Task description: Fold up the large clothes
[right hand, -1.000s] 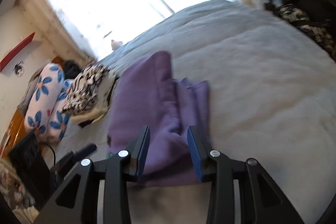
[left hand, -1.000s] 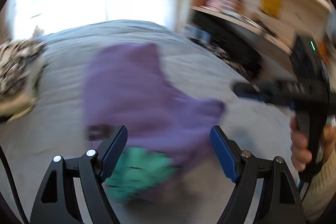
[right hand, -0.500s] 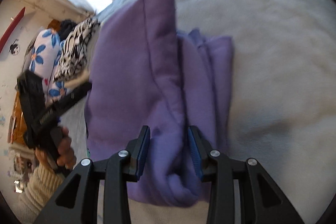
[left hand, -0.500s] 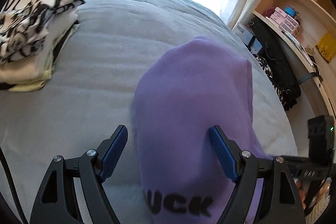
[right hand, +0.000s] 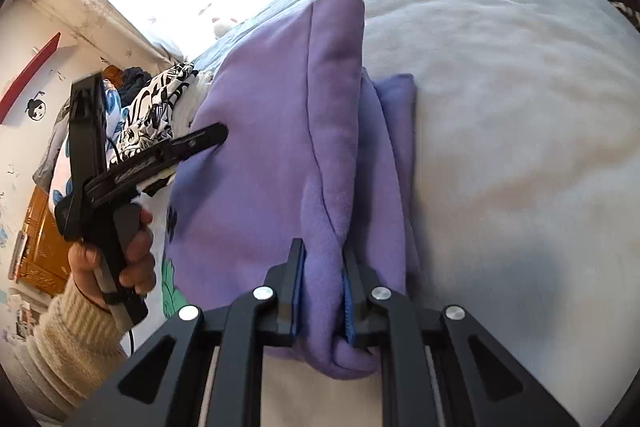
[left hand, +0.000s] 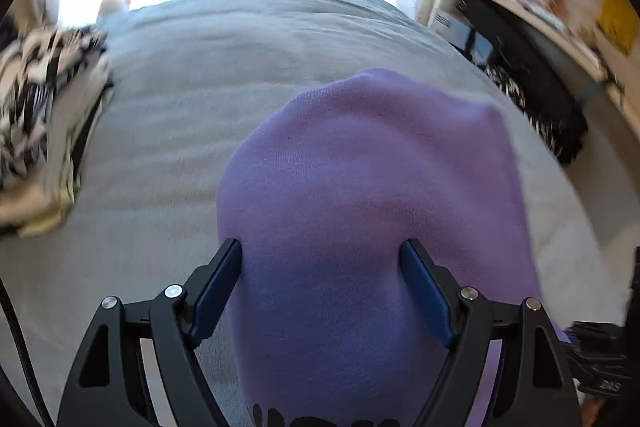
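Right wrist view: right gripper (right hand: 323, 291) jaws just closed, pinching folded purple fleece sweatshirt (right hand: 272, 163); left gripper (left hand: 321, 283) at 9 o'clock, spread wide w/ cloth between.

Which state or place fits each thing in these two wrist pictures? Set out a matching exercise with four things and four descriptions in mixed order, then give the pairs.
Things
1. right gripper
2. left gripper
3. purple sweatshirt
4. zebra-print clothes

Descriptions
A. piled at the left edge of the bed
B. fingers wide apart, either side of the purple cloth
C. lying folded on the grey bedcover
D. fingers pinched on a thick fold of purple cloth, having just closed further

Pairs: 1-D, 2-B, 3-C, 4-A
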